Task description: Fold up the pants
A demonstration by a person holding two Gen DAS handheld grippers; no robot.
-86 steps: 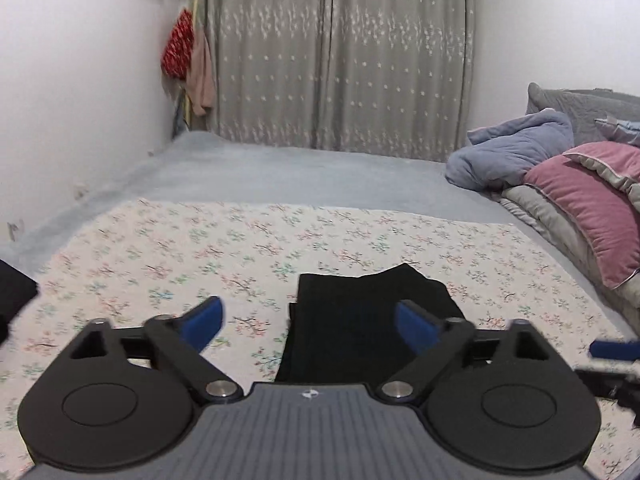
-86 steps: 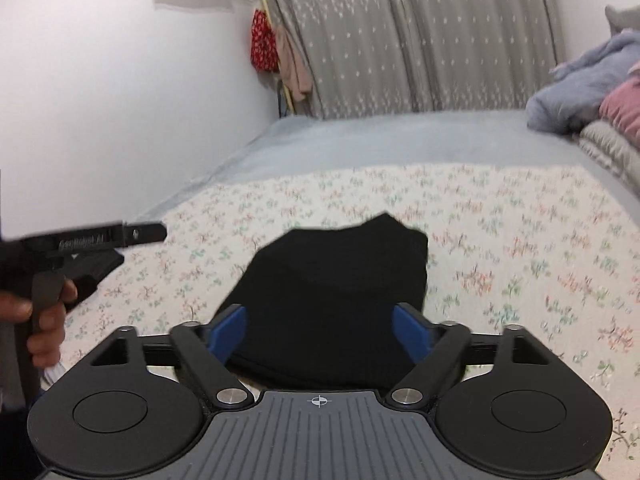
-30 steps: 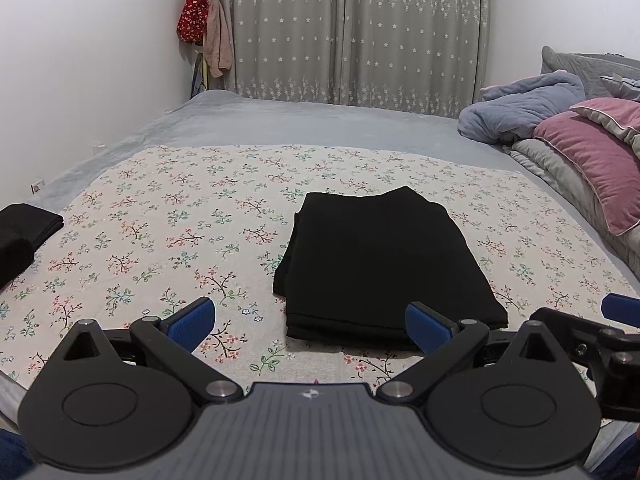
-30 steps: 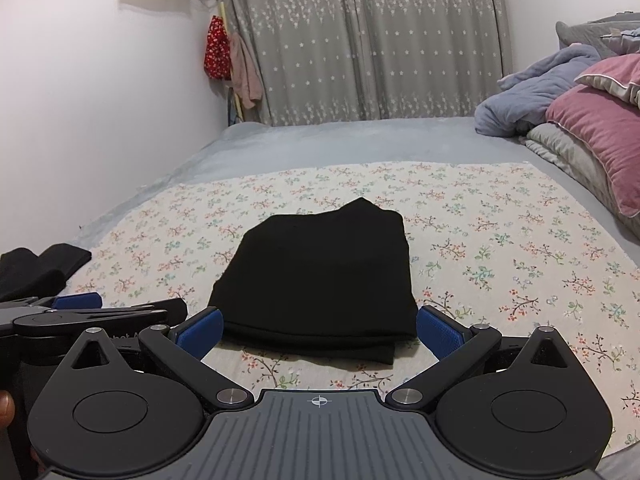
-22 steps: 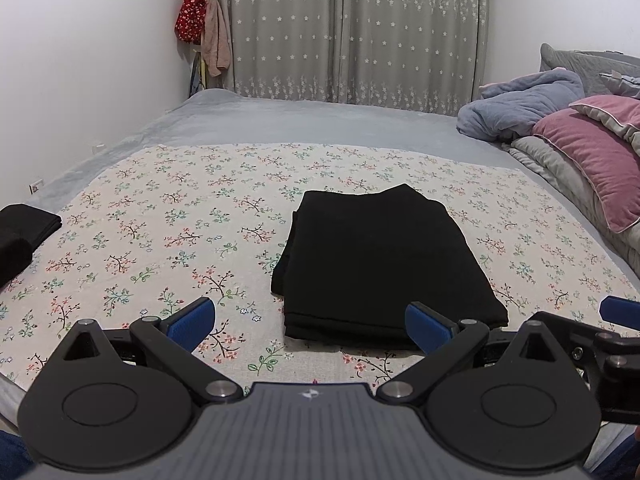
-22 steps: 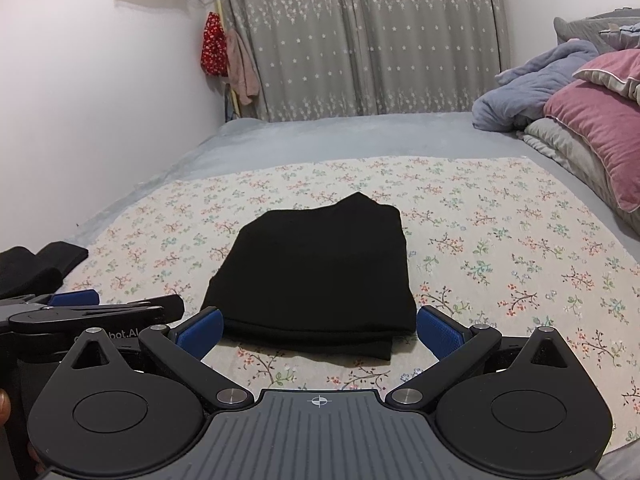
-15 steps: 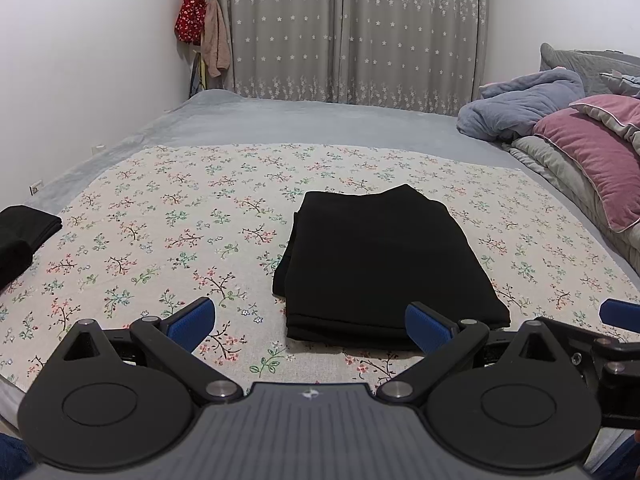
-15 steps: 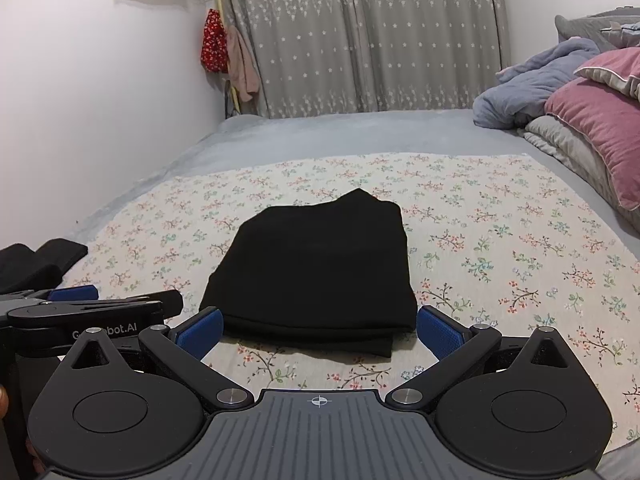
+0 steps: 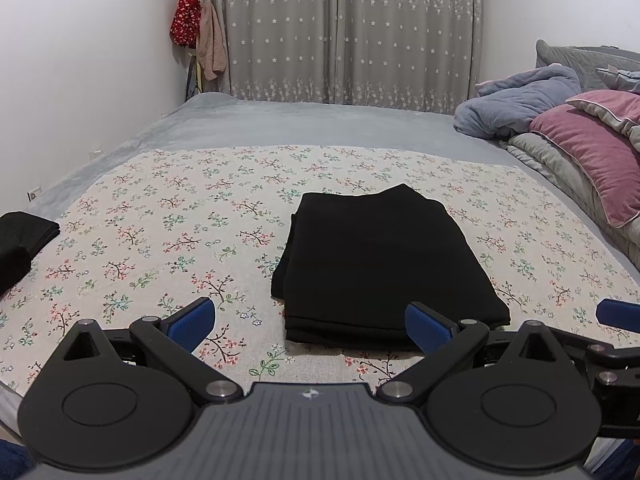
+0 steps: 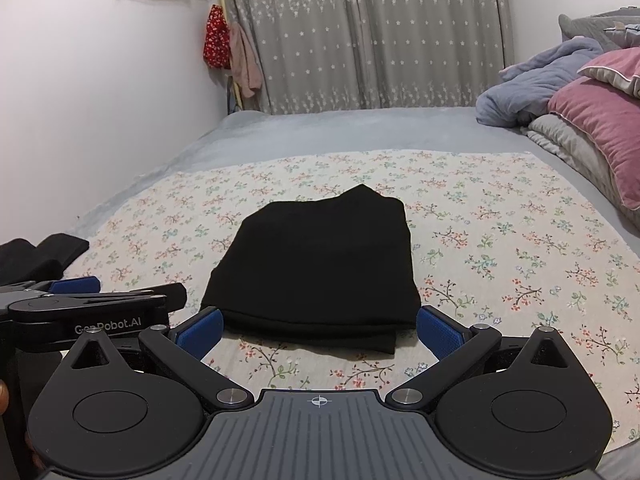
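While both grippers hang at the near edge of the bed, neither one grips anything. The left gripper [image 9: 310, 322] has its blue pads [image 9: 191, 321] spread wide, jaws released, with the near end of the pants [image 9: 380, 264] showing in the gap between them but not touching. The right gripper [image 10: 318, 330] is just as wide apart (its pads sit level with the near fold of the pants [image 10: 320, 264], clear of the cloth), and at its nine o'clock the side of the left gripper [image 10: 94, 308] juts in, lettering on its black arm.

Folded into a thick black rectangle, the pants lie flat on the floral sheet [image 9: 160, 216], roughly in its middle, layered edges stacked at the near end and one far corner poking up a little at twelve o'clock. From the left view another dark garment [image 9: 24, 240] sits at nine o'clock on the sheet's edge, well apart from the pants; the right view shows it too [image 10: 44, 254].

Beyond the sheet runs a grey bedcover [image 9: 320, 120]. At two o'clock lie a pink pillow [image 9: 592, 152] and a rumpled blue blanket [image 9: 516, 108]. Grey starred curtains [image 9: 348, 28] close off the far wall, and at eleven o'clock a red cloth [image 9: 186, 18] hangs in the corner beside a pinkish one.
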